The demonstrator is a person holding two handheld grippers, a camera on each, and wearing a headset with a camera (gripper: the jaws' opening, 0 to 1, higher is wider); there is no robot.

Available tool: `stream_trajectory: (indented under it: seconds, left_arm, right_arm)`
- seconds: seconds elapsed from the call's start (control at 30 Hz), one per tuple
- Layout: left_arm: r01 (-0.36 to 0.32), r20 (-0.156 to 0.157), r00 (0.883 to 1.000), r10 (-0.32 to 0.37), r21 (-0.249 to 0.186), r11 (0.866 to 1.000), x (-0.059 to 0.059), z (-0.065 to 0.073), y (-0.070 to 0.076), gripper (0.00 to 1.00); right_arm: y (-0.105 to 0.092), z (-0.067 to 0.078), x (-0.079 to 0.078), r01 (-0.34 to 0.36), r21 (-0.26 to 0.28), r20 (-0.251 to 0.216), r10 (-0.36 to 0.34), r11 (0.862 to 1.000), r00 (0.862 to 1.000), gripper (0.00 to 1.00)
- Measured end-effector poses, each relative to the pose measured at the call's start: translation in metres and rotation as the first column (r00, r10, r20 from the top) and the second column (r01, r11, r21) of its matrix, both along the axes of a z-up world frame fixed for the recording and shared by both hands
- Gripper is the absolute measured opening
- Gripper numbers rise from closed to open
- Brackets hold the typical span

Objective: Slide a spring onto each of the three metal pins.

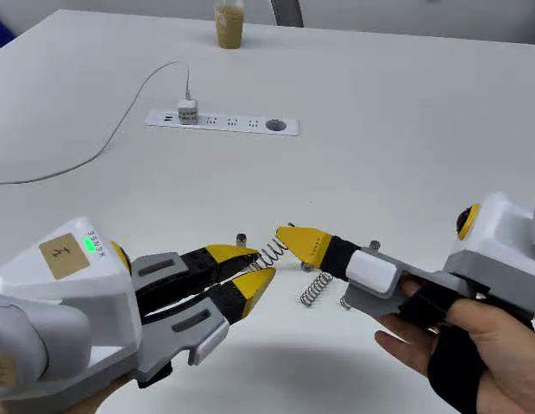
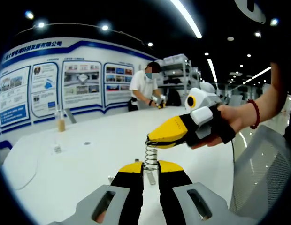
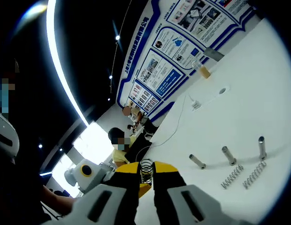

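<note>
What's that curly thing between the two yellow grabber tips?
A spring. It runs from the left gripper to the right gripper, and both look closed on it. The head view and left gripper view show it.

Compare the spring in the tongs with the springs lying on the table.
The held spring hangs above the table; the loose springs lie flat on it. The held spring is pinched by the left tongs and right tongs; the loose springs are free. All are metal coils, none on a pin.
</note>
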State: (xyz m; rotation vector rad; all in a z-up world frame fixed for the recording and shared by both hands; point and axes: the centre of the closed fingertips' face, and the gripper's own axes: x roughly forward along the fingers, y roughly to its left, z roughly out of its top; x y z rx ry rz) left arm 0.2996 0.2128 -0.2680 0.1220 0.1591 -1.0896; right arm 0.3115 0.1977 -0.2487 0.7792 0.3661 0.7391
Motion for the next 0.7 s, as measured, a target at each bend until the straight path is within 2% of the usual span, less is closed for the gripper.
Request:
stream_trajectory:
  seconds: [0.1, 0.27, 0.37, 0.5, 0.57, 0.7]
  left_arm:
    - [0.0, 0.0, 1.0, 0.0, 0.016, 1.0, 0.001, -0.003, 0.0, 0.11]
    - [-0.011, -0.008, 1.0, 0.011, 0.071, 0.997, 0.003, -0.014, 0.001, 0.15]
    - [-0.019, -0.014, 1.0, 0.02, 0.102, 0.995, 0.003, -0.02, 0.004, 0.19]
    - [-0.027, -0.052, 0.998, 0.034, 0.121, 0.992, 0.002, -0.028, 0.006, 0.27]
    - [-0.029, -0.058, 0.998, 0.036, 0.121, 0.992, 0.002, -0.03, 0.006, 0.29]
    - [-0.04, -0.076, 0.996, 0.051, 0.137, 0.99, 0.001, -0.035, 0.009, 0.34]
  right_arm:
    - [0.001, -0.001, 0.0, -0.001, -0.028, 0.012, 0.001, 1.0, 1.0, 0.11]
    - [0.001, -0.002, 0.002, 0.012, -0.105, 0.054, -0.006, 0.994, 0.999, 0.11]
    - [-0.001, -0.003, 0.004, 0.03, -0.179, 0.098, -0.012, 0.983, 0.995, 0.11]
    - [-0.002, -0.003, 0.008, 0.046, -0.233, 0.14, -0.014, 0.971, 0.99, 0.11]
    - [-0.002, -0.004, 0.01, 0.054, -0.272, 0.16, -0.01, 0.961, 0.987, 0.11]
    - [-0.001, -0.003, 0.017, 0.065, -0.311, 0.199, -0.002, 0.948, 0.98, 0.11]
